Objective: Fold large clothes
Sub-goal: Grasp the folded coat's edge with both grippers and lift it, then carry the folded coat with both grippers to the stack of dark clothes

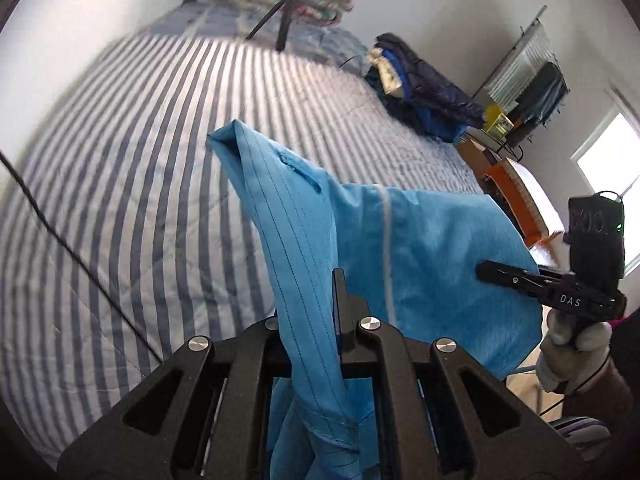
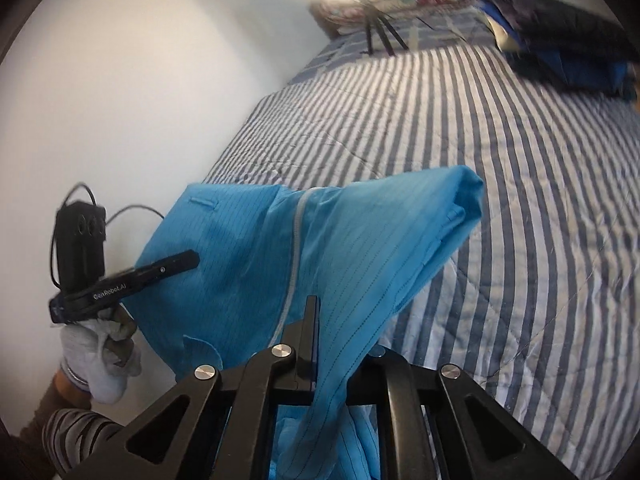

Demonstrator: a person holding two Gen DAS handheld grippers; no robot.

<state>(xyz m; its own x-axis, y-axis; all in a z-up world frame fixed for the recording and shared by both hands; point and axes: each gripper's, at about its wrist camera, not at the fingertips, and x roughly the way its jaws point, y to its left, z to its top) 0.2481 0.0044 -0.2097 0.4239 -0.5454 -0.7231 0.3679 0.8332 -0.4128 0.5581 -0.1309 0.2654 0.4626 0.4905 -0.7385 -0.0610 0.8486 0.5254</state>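
A large light-blue garment with thin dark pinstripes and a pale zip line hangs in the air above the striped bed. My left gripper is shut on one bunched edge of it. My right gripper is shut on the other edge of the same garment. The cloth is stretched between the two grippers and folds over forward. The right gripper shows from the side in the left wrist view. The left gripper shows from the side in the right wrist view.
The bed has a blue-and-white striped quilt. A pile of dark blue clothes lies at its far right side. A ring light on a tripod stands at the head. A white wall runs on the left; furniture stands at the right.
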